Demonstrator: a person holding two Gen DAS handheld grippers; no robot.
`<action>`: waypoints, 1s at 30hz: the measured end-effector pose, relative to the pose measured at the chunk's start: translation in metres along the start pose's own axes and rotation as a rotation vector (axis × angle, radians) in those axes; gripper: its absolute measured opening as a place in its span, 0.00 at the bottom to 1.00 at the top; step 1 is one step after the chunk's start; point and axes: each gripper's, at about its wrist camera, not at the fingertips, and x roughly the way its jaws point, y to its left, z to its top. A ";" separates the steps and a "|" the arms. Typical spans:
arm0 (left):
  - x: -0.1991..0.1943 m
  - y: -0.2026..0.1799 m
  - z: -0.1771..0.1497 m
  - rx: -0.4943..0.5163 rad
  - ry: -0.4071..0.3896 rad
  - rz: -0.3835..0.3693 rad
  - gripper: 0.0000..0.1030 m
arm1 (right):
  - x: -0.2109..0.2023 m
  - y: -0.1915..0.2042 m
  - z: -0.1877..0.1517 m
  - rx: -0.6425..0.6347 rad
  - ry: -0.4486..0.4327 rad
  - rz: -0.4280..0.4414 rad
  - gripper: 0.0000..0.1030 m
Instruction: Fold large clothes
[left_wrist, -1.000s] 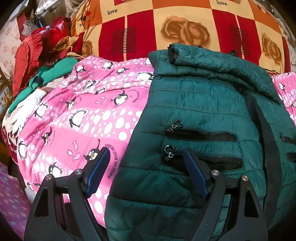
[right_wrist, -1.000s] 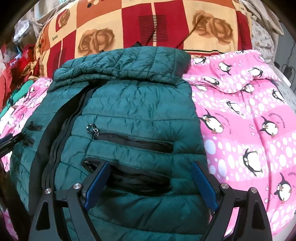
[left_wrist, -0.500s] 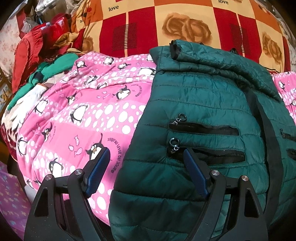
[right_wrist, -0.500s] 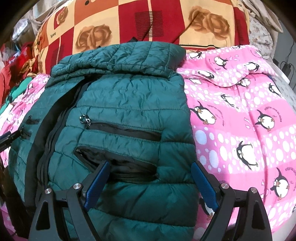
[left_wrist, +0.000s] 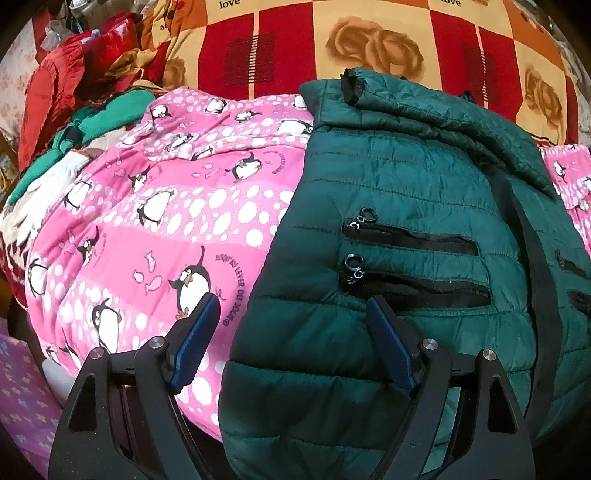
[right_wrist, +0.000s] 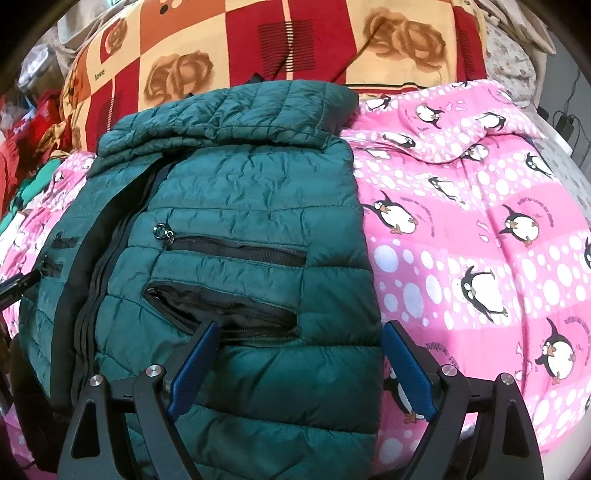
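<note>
Right tool (right_wrist: 297, 328) view: lower pocket (right_wrist: 225, 306) agape

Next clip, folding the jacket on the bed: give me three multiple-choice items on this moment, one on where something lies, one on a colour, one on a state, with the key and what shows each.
1. What does the puffer jacket lie on?
A. a pink penguin-print blanket
B. a bare wooden floor
C. a grey sofa

2. What colour is the jacket?
A. bright yellow
B. dark green
C. white

3. How do the left gripper and right gripper stand?
A. both clamped on the collar
B. left shut, right open
C. both open, gripping nothing

Key:
1 A, the pink penguin blanket spreads out on both sides of the jacket.
2 B, its quilted shell is dark green in both wrist views, with black pocket zippers.
3 C, in each view the blue pads stand wide apart over the jacket's lower part without pinching cloth.
</note>
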 end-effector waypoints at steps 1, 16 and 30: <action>0.001 0.000 0.000 -0.002 0.004 -0.003 0.79 | 0.000 0.000 0.000 0.001 0.002 -0.001 0.85; 0.004 0.014 -0.003 -0.062 0.048 -0.060 0.79 | 0.003 -0.004 -0.004 0.026 0.019 0.022 0.87; 0.004 0.021 -0.009 -0.087 0.088 -0.133 0.79 | 0.006 -0.022 -0.017 0.085 0.084 0.095 0.88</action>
